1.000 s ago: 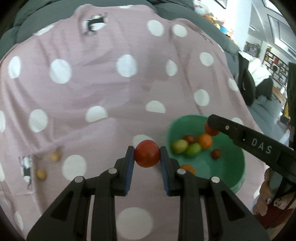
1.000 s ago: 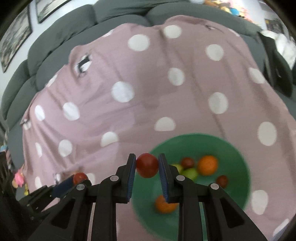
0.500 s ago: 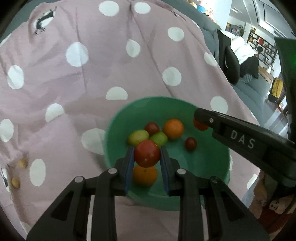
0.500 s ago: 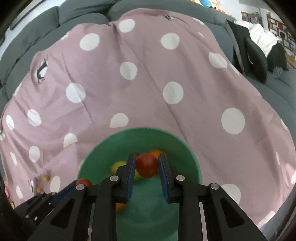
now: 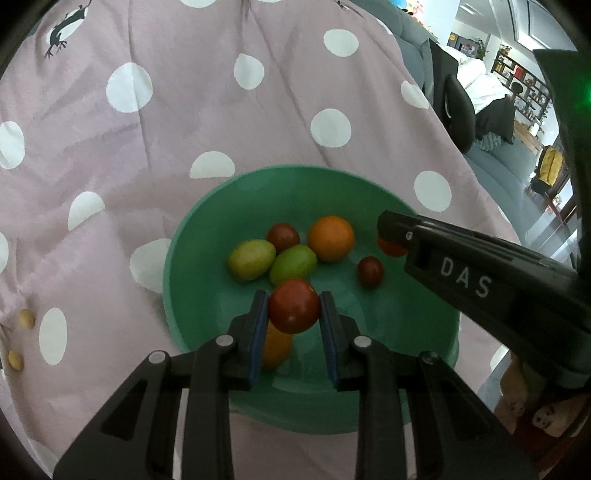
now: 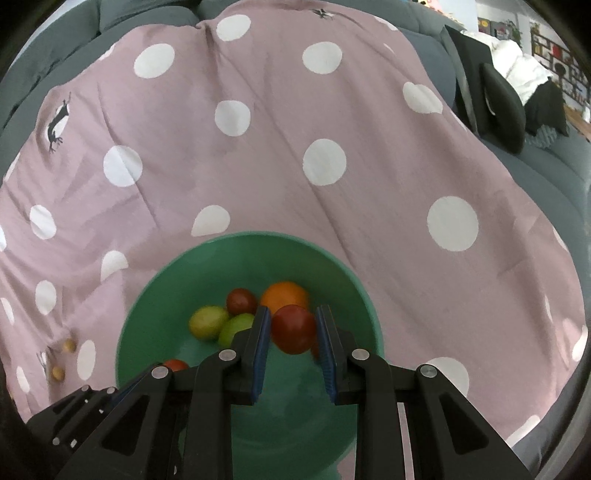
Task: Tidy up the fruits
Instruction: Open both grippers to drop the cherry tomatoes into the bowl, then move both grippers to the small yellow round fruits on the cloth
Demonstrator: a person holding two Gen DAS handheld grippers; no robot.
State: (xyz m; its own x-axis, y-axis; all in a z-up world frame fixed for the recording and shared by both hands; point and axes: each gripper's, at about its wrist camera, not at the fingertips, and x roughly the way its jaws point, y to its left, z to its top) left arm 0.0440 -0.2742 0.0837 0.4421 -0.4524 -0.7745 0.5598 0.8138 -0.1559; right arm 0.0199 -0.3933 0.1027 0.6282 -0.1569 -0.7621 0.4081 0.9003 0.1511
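Left gripper (image 5: 294, 314) clamped on a red tomato (image 5: 294, 311), blue pads pressed to both its sides, held over the near part of a green bowl (image 5: 192, 236). Right gripper (image 6: 293, 328) likewise shut on a second red tomato (image 6: 293, 328), hanging over the same bowl's right half; seen from the left wrist view as a black finger marked "DAS" reaching in from the right, a sliver of red at its tip.

Bowl resting on a pink cloth (image 5: 221, 122) with white dots, draped over a grey sofa (image 6: 546, 184). In the bowl: an orange (image 5: 331, 238) at the far side, a dark red tomato (image 5: 283, 237) just left of it, two yellow-green fruits (image 5: 251, 259) touching each other in the middle, a small dark red fruit (image 5: 370, 271) apart to the right, and another orange fruit (image 5: 276, 347) partly hidden behind the left gripper's finger.

Two small yellow fruits (image 5: 26, 318) lying on the cloth well left of the bowl, near each other but apart. Small black lizard print (image 5: 61, 31) on the cloth at far left.
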